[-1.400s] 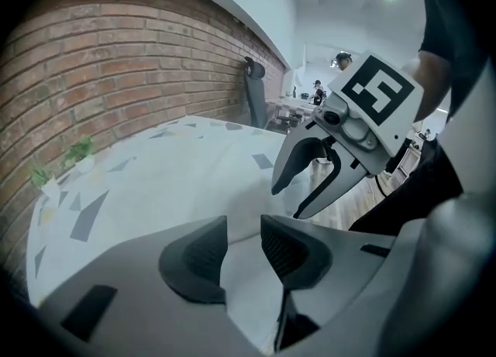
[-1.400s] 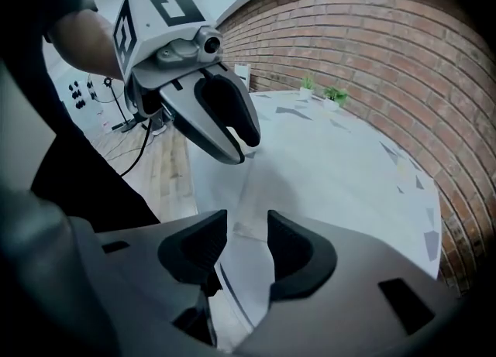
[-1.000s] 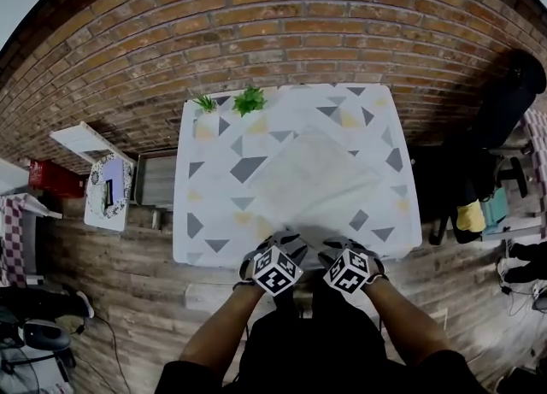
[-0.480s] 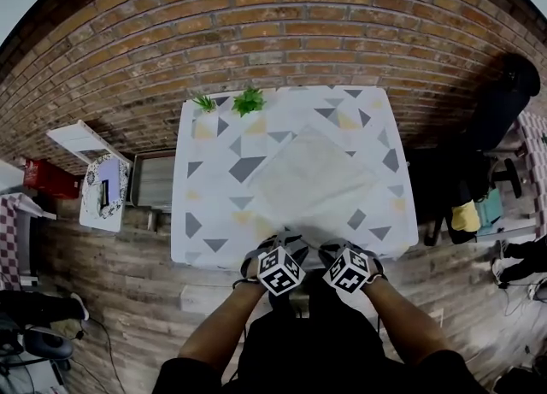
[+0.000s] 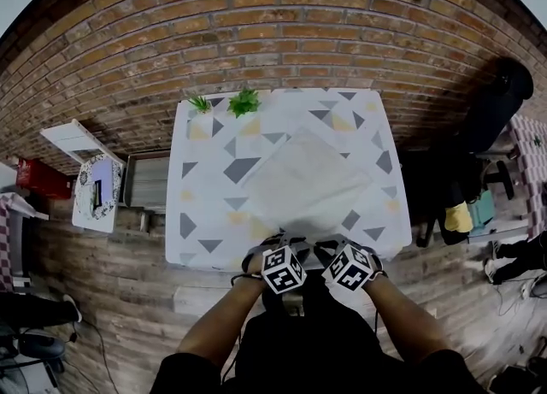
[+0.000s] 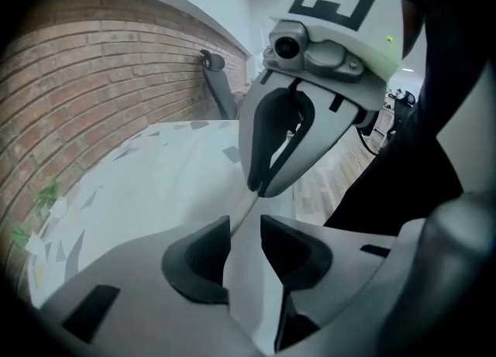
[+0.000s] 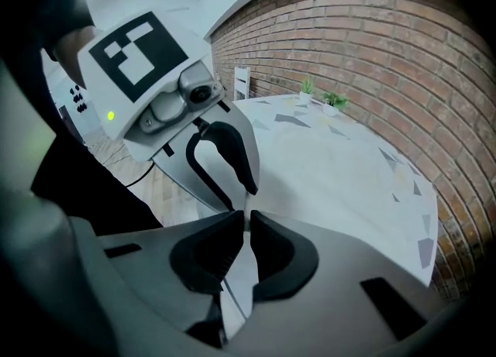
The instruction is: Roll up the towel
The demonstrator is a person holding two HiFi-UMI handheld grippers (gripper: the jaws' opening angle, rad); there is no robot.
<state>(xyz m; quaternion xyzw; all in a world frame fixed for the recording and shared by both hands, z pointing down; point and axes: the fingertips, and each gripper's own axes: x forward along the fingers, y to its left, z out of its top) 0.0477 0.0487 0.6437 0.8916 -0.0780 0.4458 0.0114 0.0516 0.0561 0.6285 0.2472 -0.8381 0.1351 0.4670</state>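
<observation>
Towel [image 5: 308,183] lies flat and cornerwise on the triangle-patterned desk [image 5: 201,170], looking near square, with its near corner at both claws and the rest stretching away from me. Right claw [image 7: 246,224] has just been closing and pinches the thin pale hem. Left claw [image 6: 245,228] stands part-spread, hem between, unpressed I judge. Limp, soft cloth

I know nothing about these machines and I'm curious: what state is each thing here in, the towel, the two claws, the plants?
towel: spread flat on the table, not yet rolled.
right claw: has just been closing, now shut on the towel's near edge.
left claw: open, towel edge between its jaws, unpinched.
plants: upright at the table's far edge.
</observation>
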